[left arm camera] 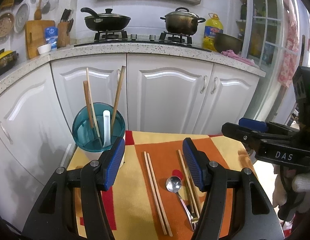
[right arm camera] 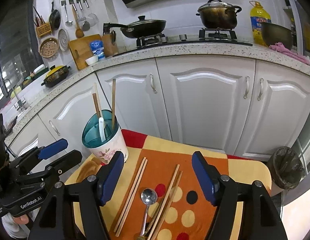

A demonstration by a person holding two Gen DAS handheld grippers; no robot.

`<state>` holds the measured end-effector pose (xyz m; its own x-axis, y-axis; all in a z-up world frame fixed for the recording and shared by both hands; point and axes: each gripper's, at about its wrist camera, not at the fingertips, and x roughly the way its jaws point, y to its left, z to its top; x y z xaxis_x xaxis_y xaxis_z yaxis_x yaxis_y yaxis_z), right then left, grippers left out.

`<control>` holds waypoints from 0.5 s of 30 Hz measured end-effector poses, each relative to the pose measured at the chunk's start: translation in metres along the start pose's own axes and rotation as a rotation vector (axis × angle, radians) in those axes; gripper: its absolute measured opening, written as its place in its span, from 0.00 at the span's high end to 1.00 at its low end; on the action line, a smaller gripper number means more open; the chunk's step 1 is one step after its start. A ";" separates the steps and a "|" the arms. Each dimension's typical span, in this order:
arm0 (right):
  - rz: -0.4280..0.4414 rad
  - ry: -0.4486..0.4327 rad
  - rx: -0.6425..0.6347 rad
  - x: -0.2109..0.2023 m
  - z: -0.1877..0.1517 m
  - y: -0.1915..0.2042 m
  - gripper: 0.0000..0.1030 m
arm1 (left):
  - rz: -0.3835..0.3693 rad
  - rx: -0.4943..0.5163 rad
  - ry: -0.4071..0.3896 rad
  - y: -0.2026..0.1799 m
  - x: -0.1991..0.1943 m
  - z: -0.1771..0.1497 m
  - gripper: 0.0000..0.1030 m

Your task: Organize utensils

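Note:
A utensil holder (left arm camera: pixel 98 129) with a teal insert stands at the table's far left; it holds wooden chopsticks and a white spoon, and also shows in the right wrist view (right arm camera: pixel 102 138). On the patterned cloth lie a pair of chopsticks (left arm camera: pixel 156 192) (right arm camera: pixel 130 196), a metal spoon (left arm camera: pixel 174 184) (right arm camera: pixel 148 197) and a second chopstick pair (left arm camera: pixel 189 182) (right arm camera: pixel 167 200). My left gripper (left arm camera: pixel 153 164) is open and empty above them. My right gripper (right arm camera: pixel 158 180) is open and empty too; it shows in the left wrist view (left arm camera: pixel 245 130) at the right.
The small table (right arm camera: pixel 263 172) stands before white kitchen cabinets (left arm camera: pixel 171 98). A counter behind carries a wok (left arm camera: pixel 106 21), a pot (left arm camera: pixel 182 23) and an oil bottle (left arm camera: pixel 213 32). A lined bin (right arm camera: pixel 285 168) stands right of the table.

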<state>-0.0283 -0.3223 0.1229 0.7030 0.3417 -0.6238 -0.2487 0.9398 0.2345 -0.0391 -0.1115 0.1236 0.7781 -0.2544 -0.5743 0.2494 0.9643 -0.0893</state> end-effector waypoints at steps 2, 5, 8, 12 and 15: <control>-0.009 0.002 0.001 0.000 0.000 -0.001 0.34 | 0.001 -0.003 0.000 0.000 0.000 -0.001 0.42; -0.016 -0.003 0.010 -0.003 0.002 -0.004 0.34 | 0.003 -0.003 0.003 0.000 0.000 -0.001 0.42; -0.032 -0.023 0.007 -0.009 0.003 -0.006 0.34 | 0.005 0.003 0.003 -0.002 0.001 -0.001 0.42; -0.041 -0.021 -0.003 -0.010 -0.001 -0.008 0.33 | 0.023 0.010 0.004 -0.005 0.002 -0.004 0.42; -0.059 -0.011 -0.010 -0.008 -0.004 -0.009 0.34 | 0.045 0.014 0.014 -0.006 0.005 -0.007 0.42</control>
<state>-0.0345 -0.3333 0.1229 0.7236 0.2857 -0.6283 -0.2134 0.9583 0.1900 -0.0405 -0.1181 0.1160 0.7808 -0.2097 -0.5886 0.2223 0.9736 -0.0519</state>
